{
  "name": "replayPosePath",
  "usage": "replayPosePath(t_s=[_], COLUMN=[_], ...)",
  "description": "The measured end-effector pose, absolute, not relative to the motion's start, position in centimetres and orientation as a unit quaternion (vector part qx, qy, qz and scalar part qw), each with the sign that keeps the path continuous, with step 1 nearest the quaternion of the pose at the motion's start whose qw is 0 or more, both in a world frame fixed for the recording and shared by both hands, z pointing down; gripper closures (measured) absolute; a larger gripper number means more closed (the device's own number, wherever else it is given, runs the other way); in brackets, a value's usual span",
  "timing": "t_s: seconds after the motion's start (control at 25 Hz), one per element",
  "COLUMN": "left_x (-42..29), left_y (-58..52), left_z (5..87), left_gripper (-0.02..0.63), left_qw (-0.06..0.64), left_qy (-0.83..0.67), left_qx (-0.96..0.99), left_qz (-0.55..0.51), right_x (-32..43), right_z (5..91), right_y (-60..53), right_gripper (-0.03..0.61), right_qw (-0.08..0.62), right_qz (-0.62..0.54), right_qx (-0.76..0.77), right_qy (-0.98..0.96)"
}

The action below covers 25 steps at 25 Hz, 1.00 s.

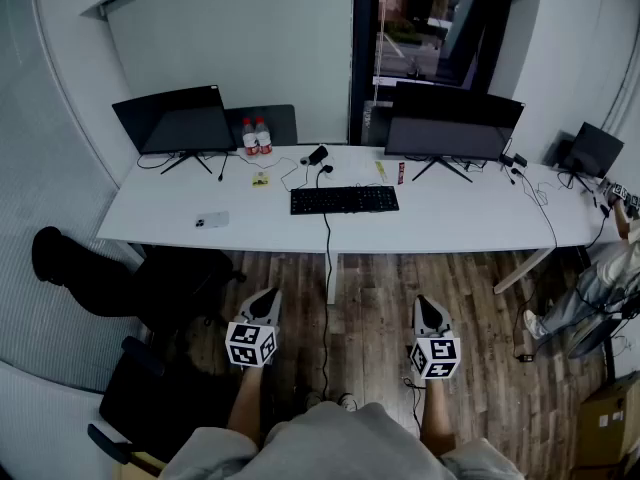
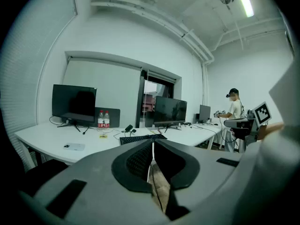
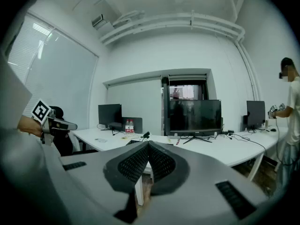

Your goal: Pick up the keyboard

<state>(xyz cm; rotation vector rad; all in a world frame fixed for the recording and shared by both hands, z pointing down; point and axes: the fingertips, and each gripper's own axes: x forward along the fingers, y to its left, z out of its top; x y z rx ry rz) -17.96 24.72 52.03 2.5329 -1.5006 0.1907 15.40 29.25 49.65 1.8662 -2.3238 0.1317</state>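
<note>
The keyboard (image 1: 344, 200) lies flat in the middle of the long white table (image 1: 450, 223), well apart from both grippers. Its one black cord (image 1: 327, 253) hangs off the front edge down to the brown wood floor (image 1: 375, 298). Behind it on the table stand two big dark screens, the left screen (image 1: 178, 120) and the right screen (image 1: 452, 122), and two water bottles (image 1: 256, 137) side by side. One phone (image 1: 211, 220) lies near the left end. The walls are white. The left gripper (image 1: 268, 298) and the right gripper (image 1: 428, 306) hang over the floor, each with its jaws pressed together on nothing.
</note>
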Motion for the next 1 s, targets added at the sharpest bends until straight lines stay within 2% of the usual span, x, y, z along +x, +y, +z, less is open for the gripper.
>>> replayPosePath(t_s=[0.48, 0.52, 0.56, 0.6, 0.64, 1.0], left_x=[-17.8, -17.6, -17.4, -17.2, -17.0, -15.8], left_y=[24.9, 25.0, 25.1, 25.3, 25.4, 26.3], left_z=[53.2, 53.3, 53.4, 53.5, 53.5, 53.8], left_gripper=[0.588, 0.549, 0.469, 0.415, 0.399, 0.397], left_qw=[0.106, 0.112, 0.117, 0.122, 0.124, 0.125], left_qy=[-0.506, -0.500, -0.494, -0.489, -0.485, -0.492], left_qx=[0.854, 0.857, 0.860, 0.863, 0.864, 0.860], left_qz=[0.066, 0.062, 0.056, 0.050, 0.045, 0.041], right_x=[15.7, 15.5, 15.3, 15.2, 15.2, 16.3], right_z=[50.6, 50.7, 50.9, 51.0, 51.1, 51.7], right_y=[29.1, 29.0, 29.0, 29.0, 29.1, 29.1], right_gripper=[0.576, 0.502, 0.386, 0.324, 0.302, 0.319], right_qw=[0.079, 0.075, 0.073, 0.072, 0.075, 0.088], right_qz=[0.063, 0.068, 0.071, 0.071, 0.069, 0.061], right_qx=[0.608, 0.599, 0.591, 0.585, 0.582, 0.586], right_qy=[-0.787, -0.794, -0.801, -0.805, -0.807, -0.803])
